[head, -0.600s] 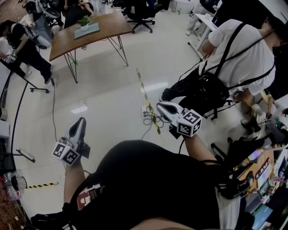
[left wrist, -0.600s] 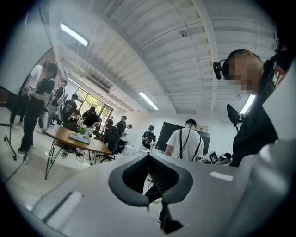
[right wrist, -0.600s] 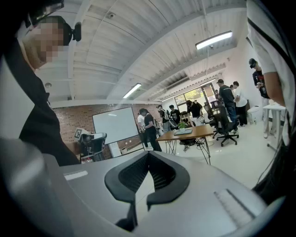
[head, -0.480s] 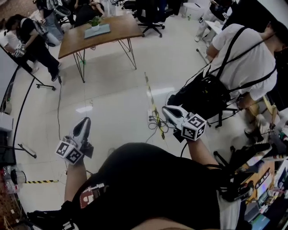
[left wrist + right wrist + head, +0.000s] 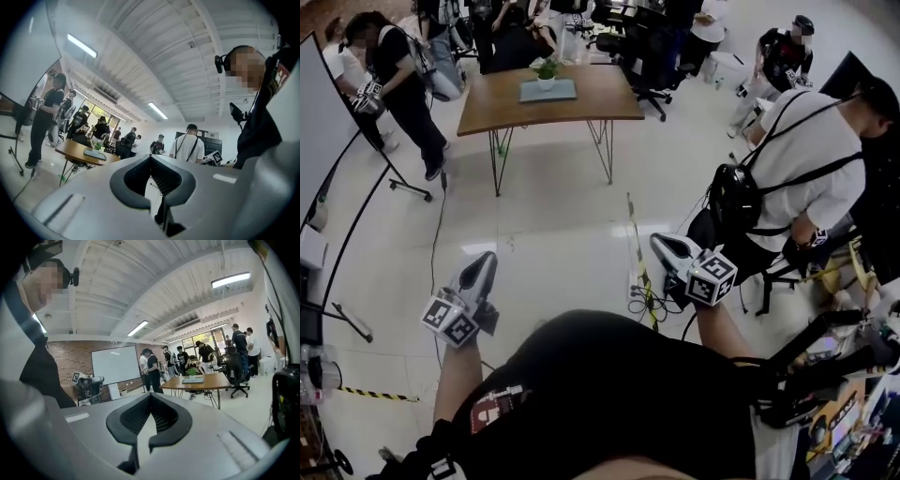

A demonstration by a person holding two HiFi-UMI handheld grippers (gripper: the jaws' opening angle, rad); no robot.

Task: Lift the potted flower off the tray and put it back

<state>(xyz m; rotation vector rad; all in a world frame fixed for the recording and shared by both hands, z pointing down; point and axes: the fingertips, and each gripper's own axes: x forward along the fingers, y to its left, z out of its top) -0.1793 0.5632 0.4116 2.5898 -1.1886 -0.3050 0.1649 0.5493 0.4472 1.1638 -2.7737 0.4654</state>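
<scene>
Potted flower (image 5: 546,70) is still far off, so no lifting yet. Both the left gripper (image 5: 483,265) and the right gripper (image 5: 666,246) are closed and empty. At 12 o'clock the worktop (image 5: 487,108), with the flower on its tray (image 5: 562,91), looks nearer than before, so the person is walking up to it.

A brown wooden counter (image 5: 581,108) bears a flat grey tray (image 5: 548,91) and a green-leaved potted flower in a white pot (image 5: 546,73). The left gripper (image 5: 481,262) and right gripper (image 5: 664,244) are pale grey with dark inner pads, and each has a cube of black-and-white square markers. Yellow-and-black striped tape (image 5: 380,395) marks the glossy off-white floor (image 5: 544,234).
</scene>
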